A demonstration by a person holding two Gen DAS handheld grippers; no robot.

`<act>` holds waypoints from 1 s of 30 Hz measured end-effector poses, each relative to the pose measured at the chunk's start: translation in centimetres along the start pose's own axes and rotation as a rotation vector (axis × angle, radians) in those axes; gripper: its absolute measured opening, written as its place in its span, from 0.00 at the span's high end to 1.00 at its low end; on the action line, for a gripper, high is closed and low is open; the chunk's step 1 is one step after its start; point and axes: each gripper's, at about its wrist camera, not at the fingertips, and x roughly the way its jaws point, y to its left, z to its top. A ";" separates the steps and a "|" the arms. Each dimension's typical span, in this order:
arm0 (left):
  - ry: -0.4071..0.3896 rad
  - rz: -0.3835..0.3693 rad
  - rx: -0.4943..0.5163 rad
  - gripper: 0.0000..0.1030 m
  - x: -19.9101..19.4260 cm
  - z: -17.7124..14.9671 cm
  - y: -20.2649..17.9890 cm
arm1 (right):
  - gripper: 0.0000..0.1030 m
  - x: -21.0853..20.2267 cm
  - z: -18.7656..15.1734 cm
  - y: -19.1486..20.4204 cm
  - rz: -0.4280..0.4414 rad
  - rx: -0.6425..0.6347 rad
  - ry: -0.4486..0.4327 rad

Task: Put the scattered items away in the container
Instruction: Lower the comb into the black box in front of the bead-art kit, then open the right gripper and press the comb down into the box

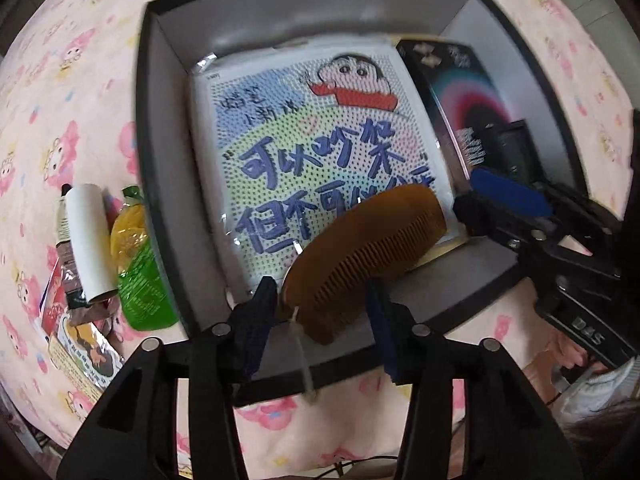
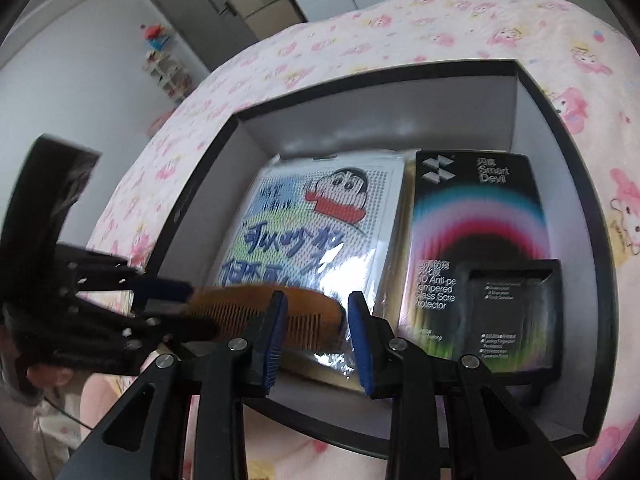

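Bedding with a pink cartoon print point(image 1: 72, 92) covers the whole surface, which looks like a bed. Nearest, the left tongs point(image 1: 322, 312) point down over the near rim of a black box point(image 1: 160, 160) with grey inner walls; their jaws stand partly open with a brown wooden comb point(image 1: 360, 248) between them, and the pads do not seem to press it. The comb lies tilted over a cartoon-printed packet point(image 1: 304, 128) in the box. The right tongs point(image 2: 316, 340) hang over the same near edge, jaws a little apart and empty. Beside the packet lies a black screen-protector box point(image 2: 476, 216). Left of the container on the bedding rest a green and yellow bottle point(image 1: 136, 264), a white tube point(image 1: 86, 236) and some packets. Beyond the bed stand pale walls, a grey cabinet point(image 2: 200, 12) and a small shelf point(image 2: 166, 72).
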 end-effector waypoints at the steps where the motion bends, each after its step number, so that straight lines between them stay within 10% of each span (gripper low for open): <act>1: -0.003 -0.006 -0.002 0.52 0.1 0.0 -0.1 | 0.73 0.0 -0.1 0.0 -0.007 -0.004 0.000; 12: -0.137 0.266 -0.102 0.67 -1.0 0.2 -0.5 | 0.72 -0.4 -0.2 0.2 -0.035 -0.010 -0.009; 16: -0.159 0.113 -0.128 0.65 -2.9 -1.2 -0.5 | 0.70 -0.4 0.0 0.4 -0.041 -0.021 -0.001; 30: -0.233 0.183 -0.208 0.65 -1.5 1.6 0.0 | 0.49 4.5 1.1 1.8 -0.102 -0.074 0.163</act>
